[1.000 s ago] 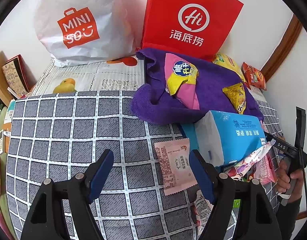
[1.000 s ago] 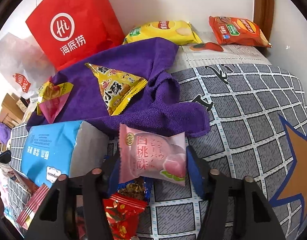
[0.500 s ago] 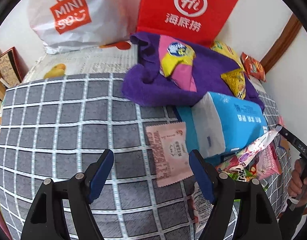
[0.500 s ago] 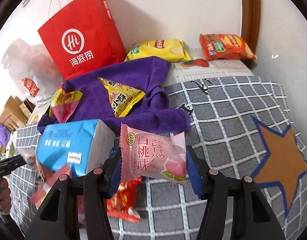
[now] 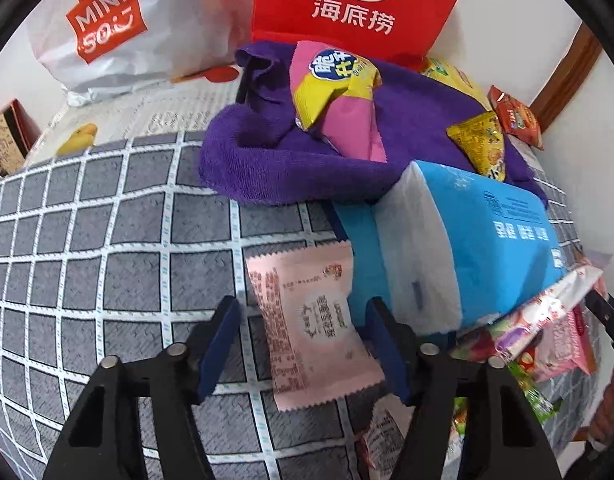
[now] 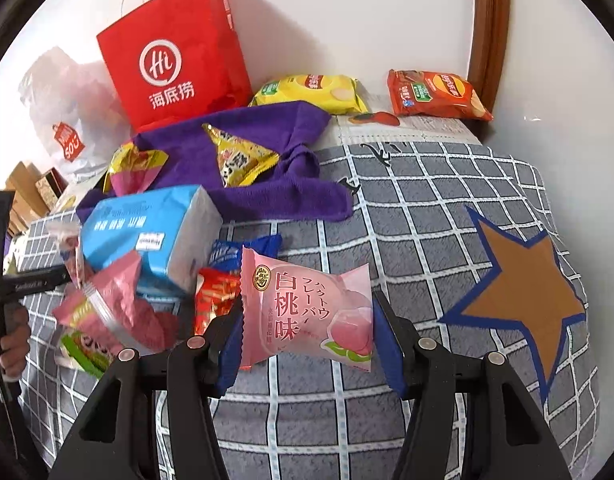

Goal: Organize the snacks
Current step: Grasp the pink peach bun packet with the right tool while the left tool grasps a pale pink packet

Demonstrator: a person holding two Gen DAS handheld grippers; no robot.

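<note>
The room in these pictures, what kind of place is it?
Probably a home bedroom: a grid-patterned bedspread covers a soft surface against a white wall, with shopping bags and loose snack packets on it.

You are facing a plain white wall [image 6: 347, 20] with a brown wooden frame [image 6: 489, 28] running up it at the right. Below it lies a bed under a grey blanket [image 6: 427, 208] with a white grid and a brown star [image 6: 523, 284], in even light.
</note>
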